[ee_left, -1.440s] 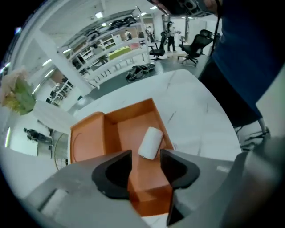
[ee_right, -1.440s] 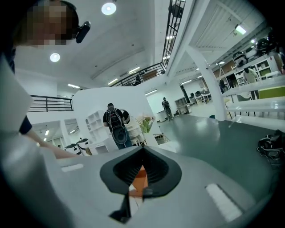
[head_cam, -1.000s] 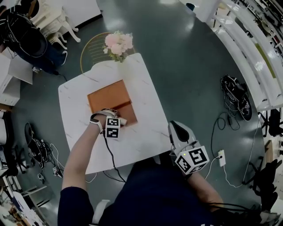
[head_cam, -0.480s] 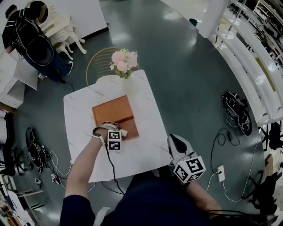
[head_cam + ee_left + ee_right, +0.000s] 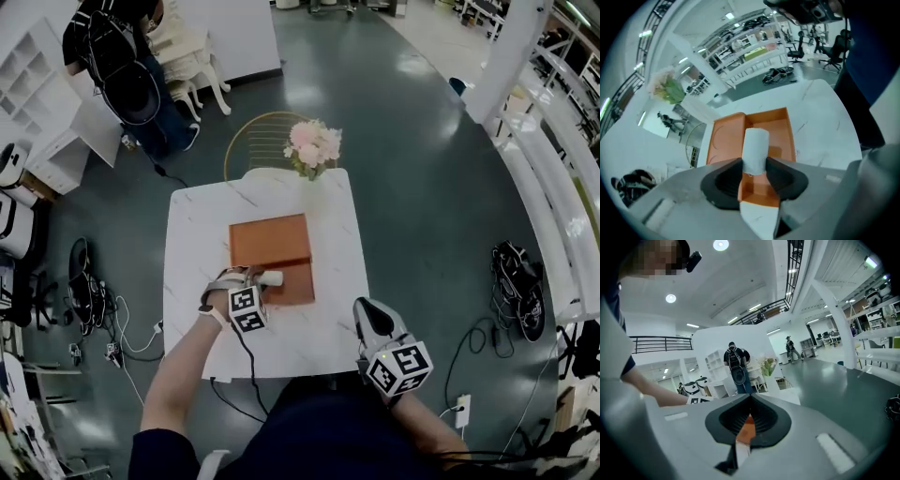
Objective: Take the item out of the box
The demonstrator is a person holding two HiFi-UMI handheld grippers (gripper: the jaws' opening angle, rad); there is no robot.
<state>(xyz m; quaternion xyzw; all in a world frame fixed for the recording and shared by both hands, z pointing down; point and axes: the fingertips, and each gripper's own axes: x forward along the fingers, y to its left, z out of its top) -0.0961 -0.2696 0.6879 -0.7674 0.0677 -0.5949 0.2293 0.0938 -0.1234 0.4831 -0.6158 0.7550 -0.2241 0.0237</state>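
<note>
While your left gripper [image 5: 265, 279] hangs over the near part of the open orange box [image 5: 272, 242], its fingers [image 5: 724, 190] have just been closing and now clamp a white cylindrical item [image 5: 754, 145] from both sides. The item stands out beyond the tips, raised above the box's tray. The box lies in the middle of the white marble bench [image 5: 197, 234], its two orange halves spread flat side by side. Your right gripper [image 5: 366, 307] sits at the bench's near right edge, well apart from the box, fingertips together with nothing between them. Pink flowers [image 5: 312, 145] stand at the far edge of the bench, with a gold wire chair [image 5: 258, 141] just behind. A person [image 5: 122, 56] with a backpack stands far off to the left, and cables [image 5: 94, 309] lie on the floor beside the bench.
</note>
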